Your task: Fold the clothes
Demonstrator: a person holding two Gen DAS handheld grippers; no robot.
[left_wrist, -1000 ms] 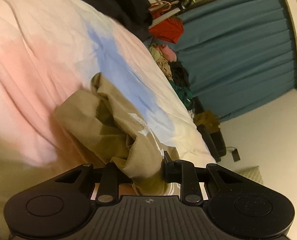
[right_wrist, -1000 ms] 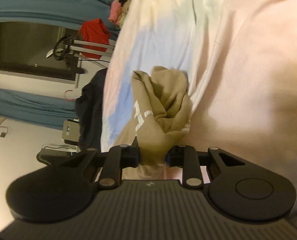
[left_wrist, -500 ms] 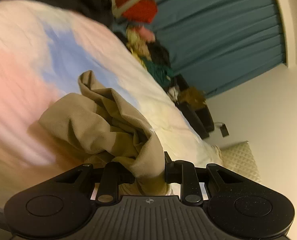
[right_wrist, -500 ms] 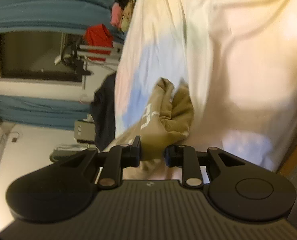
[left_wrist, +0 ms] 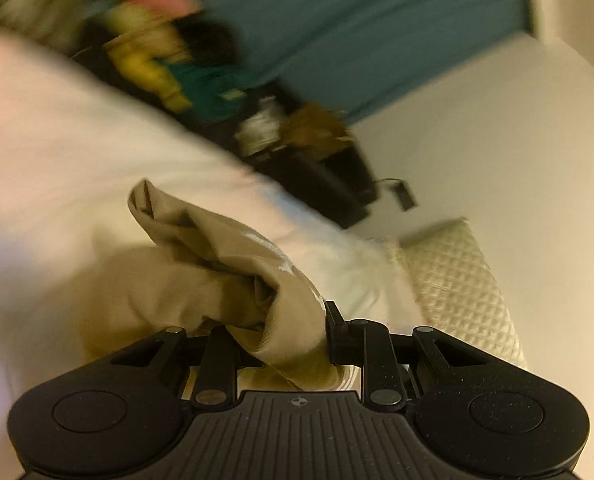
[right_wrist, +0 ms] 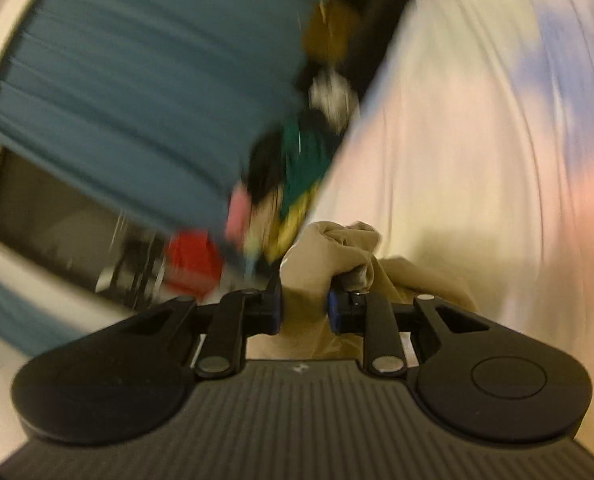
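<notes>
A tan garment with white print [left_wrist: 217, 272] is bunched up over the pale pink and blue bedsheet [left_wrist: 57, 140]. My left gripper [left_wrist: 285, 340] is shut on a thick fold of it at the bottom middle of the left wrist view. My right gripper [right_wrist: 304, 308] is shut on another bunch of the same tan garment [right_wrist: 329, 252], which rises between its fingers in the right wrist view. Both views are blurred by motion.
A pile of coloured clothes [left_wrist: 169, 60] lies beyond the bed's far edge in front of a teal curtain [left_wrist: 357, 20]. A quilted cream pillow [left_wrist: 457, 280] lies at the right of the bed. Dark boxes [left_wrist: 321, 176] stand by the white wall. The window [right_wrist: 57, 216] shows at left.
Both grippers have swung with the tan garment, so the views now turn toward the curtain, clothes pile and pillow. Less of the bedsheet shows. Both stay shut on the garment.
</notes>
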